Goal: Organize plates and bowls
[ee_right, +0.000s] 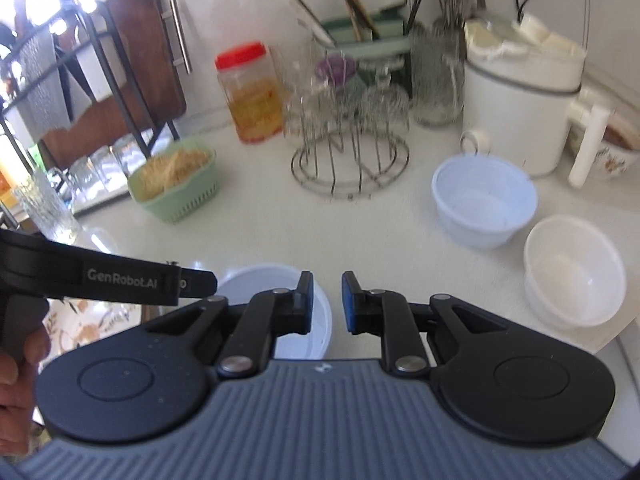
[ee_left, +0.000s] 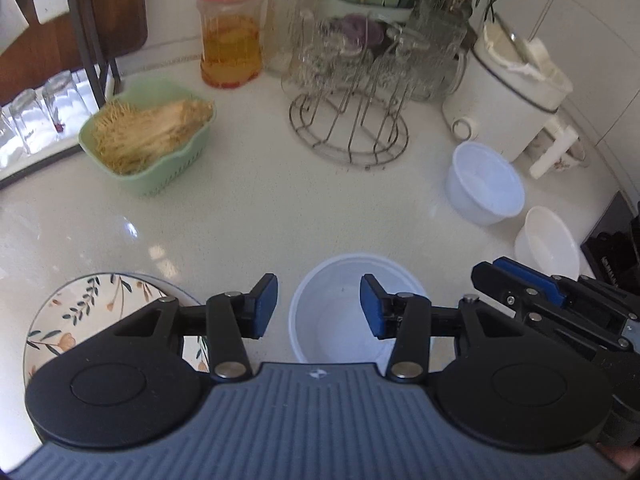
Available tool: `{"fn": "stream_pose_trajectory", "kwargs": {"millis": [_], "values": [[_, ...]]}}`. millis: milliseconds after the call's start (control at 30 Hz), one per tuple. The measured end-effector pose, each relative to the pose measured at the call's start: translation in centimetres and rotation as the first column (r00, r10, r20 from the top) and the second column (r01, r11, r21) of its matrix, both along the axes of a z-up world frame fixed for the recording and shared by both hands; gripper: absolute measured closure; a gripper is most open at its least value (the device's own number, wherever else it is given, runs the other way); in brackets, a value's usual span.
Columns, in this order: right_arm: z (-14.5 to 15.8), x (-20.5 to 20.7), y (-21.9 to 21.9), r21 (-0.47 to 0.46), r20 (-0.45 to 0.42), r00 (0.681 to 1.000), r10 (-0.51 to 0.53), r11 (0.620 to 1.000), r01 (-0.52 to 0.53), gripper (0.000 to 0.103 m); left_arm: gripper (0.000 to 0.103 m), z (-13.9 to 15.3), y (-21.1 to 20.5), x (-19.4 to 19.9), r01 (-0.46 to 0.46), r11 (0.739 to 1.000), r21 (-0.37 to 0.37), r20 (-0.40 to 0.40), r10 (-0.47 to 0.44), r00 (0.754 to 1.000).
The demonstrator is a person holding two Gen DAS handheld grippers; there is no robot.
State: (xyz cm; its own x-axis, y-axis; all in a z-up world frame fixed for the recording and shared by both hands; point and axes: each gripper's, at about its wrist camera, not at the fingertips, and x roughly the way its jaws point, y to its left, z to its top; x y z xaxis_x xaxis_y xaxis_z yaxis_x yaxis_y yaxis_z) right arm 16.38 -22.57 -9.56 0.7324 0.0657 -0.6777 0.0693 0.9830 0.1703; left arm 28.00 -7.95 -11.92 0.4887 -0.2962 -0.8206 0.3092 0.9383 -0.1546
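My left gripper (ee_left: 319, 305) is open and empty, above the near rim of a white plastic bowl (ee_left: 340, 312) on the counter. A floral plate (ee_left: 84, 312) lies to its left, partly hidden by the gripper body. Two more bowls stand at the right: a bluish-white one (ee_left: 485, 182) and a white one (ee_left: 547, 242). My right gripper (ee_right: 327, 302) is open with a narrow gap and empty, just right of the near bowl (ee_right: 280, 300). It also shows the bluish bowl (ee_right: 485, 200), the white bowl (ee_right: 574, 270) and the left gripper (ee_right: 120, 280).
A wire glass rack (ee_left: 352, 120) with glasses stands at the back middle. A green basket (ee_left: 148, 140) of dry noodles and a red-lidded jar (ee_left: 231, 32) are at the back left. A white cooker (ee_left: 516, 96) is at the back right. A black block (ee_left: 616, 240) is at the right edge.
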Motion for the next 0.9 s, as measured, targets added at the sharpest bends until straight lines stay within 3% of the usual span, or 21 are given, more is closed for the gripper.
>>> {"fn": "stream_pose_trajectory", "kwargs": {"millis": [333,633,900], "values": [[5.3,-1.5,-0.6,-0.082,0.146,0.988,-0.04,0.995,0.053,0.083,0.051,5.5,1.0,-1.7,-0.005,0.999,-0.053,0.087,0.009,0.996],[8.1,-3.1,-1.1,-0.037,0.19,0.98,-0.065,0.997,0.074,0.083,0.051,8.8,1.8,-3.8,-0.012,0.998,-0.062,0.152,0.021,0.988],[9.5,-4.9,-2.1,0.001,0.213,0.971,-0.112,0.993,0.114,0.083,0.051,9.4,2.0,-4.7,-0.002,0.998,-0.068,0.167,0.013,0.986]]}}
